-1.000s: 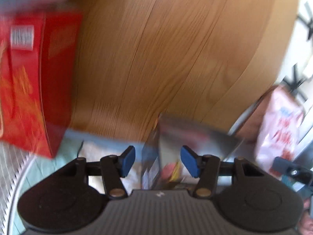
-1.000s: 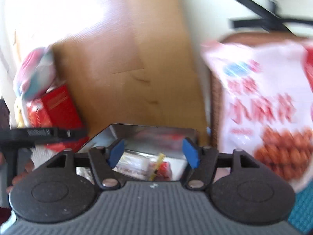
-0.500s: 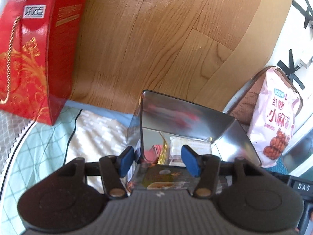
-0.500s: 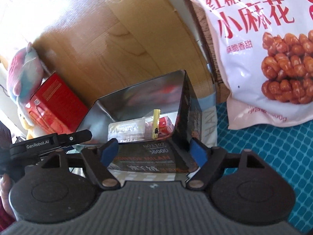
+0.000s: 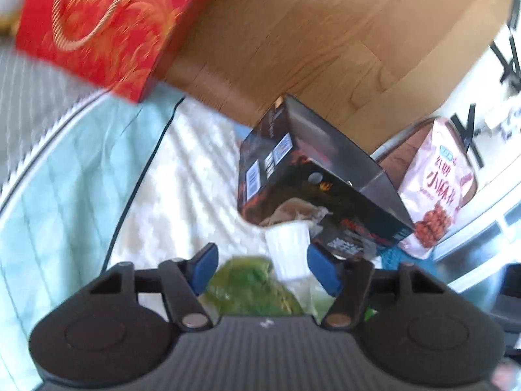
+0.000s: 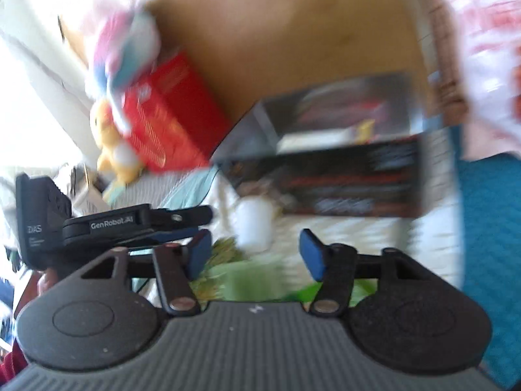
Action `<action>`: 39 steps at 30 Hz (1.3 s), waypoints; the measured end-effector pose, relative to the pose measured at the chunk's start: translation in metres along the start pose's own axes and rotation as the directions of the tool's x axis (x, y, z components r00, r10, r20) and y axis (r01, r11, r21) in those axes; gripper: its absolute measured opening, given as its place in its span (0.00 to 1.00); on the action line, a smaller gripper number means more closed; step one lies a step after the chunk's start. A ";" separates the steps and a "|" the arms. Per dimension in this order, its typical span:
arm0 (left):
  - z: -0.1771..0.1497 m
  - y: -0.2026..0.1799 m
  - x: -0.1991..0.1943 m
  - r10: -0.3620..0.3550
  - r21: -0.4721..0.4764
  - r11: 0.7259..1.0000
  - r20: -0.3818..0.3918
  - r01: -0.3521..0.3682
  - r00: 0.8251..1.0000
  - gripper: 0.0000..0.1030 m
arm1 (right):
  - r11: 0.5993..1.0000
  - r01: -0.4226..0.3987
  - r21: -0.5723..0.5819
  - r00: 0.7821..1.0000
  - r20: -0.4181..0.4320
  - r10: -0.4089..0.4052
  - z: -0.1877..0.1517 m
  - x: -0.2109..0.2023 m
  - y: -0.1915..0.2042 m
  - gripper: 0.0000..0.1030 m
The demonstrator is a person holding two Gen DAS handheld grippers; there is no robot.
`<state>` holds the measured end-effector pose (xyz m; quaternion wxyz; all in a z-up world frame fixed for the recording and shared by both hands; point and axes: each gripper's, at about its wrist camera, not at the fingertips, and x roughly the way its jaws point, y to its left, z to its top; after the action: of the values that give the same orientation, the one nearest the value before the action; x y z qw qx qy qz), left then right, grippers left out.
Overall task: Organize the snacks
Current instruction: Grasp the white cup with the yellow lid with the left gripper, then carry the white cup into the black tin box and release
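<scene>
A black open-topped box (image 5: 312,189) with a silver lining stands on the white quilted cloth; small snack packets lie inside it in the right wrist view (image 6: 342,137). A small white packet (image 5: 289,251) and a green snack bag (image 5: 250,283) lie in front of the box. My left gripper (image 5: 260,268) is open and empty, low over the green bag and white packet. My right gripper (image 6: 255,257) is open and empty over the same green bag (image 6: 247,280), with the white packet (image 6: 254,224) just ahead. The left gripper body (image 6: 107,224) shows at the left of the right wrist view.
A red gift box (image 5: 107,22) stands at the back left, with a plush toy (image 6: 120,97) beside it. A pink-white bag of fried dough twists (image 5: 436,189) leans at the right against a brown basket (image 5: 395,156). Wooden floor (image 5: 325,32) lies beyond; a teal mat (image 6: 488,228) lies at right.
Both grippers have pulled back from the box's open top and dropped lower. The green bag and white packet have come into view between the fingers. Both views are blurred by motion.
</scene>
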<state>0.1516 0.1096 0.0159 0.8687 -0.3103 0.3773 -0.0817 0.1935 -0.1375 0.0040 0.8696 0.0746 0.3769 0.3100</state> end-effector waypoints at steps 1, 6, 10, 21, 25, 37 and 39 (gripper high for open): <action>-0.002 0.005 -0.007 -0.007 -0.019 1.000 0.017 0.007 1.000 0.58 | 1.000 0.016 -0.009 1.000 -0.025 -0.017 0.002 0.015 0.007 0.56; -0.017 0.030 -0.051 -0.011 -0.062 0.998 0.087 0.016 0.996 0.58 | 0.985 0.138 -0.106 0.986 -0.078 -0.147 0.007 0.068 0.029 0.38; -0.027 0.048 -0.084 -0.019 -0.061 0.998 0.126 0.027 0.992 0.58 | 0.976 0.083 -0.202 0.993 -0.063 -0.097 0.001 0.060 0.055 0.32; -0.077 0.031 -0.109 -0.141 0.087 0.987 0.026 0.138 0.990 0.58 | 0.761 0.030 -0.647 0.990 -0.087 -0.113 -0.138 -0.035 0.108 0.33; -0.101 0.006 -0.102 -0.190 0.165 0.967 -0.047 0.195 0.981 0.58 | 0.810 0.123 -0.574 0.988 -0.009 -0.156 -0.158 -0.065 0.094 0.35; -0.146 -0.045 -0.094 -0.062 0.418 0.903 -0.110 0.103 0.992 0.44 | 0.928 0.083 -0.363 0.996 0.021 -0.081 -0.171 -0.079 0.079 0.38; -0.147 -0.041 -0.091 -0.047 0.410 0.907 -0.124 0.094 0.991 0.42 | 0.922 0.073 -0.380 0.997 0.026 -0.068 -0.170 -0.072 0.080 0.38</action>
<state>-0.0121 0.0409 0.0189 0.8889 -0.1269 0.3876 -0.2086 -0.0019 -0.1339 -0.0427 0.8805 -0.1073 0.3066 0.3453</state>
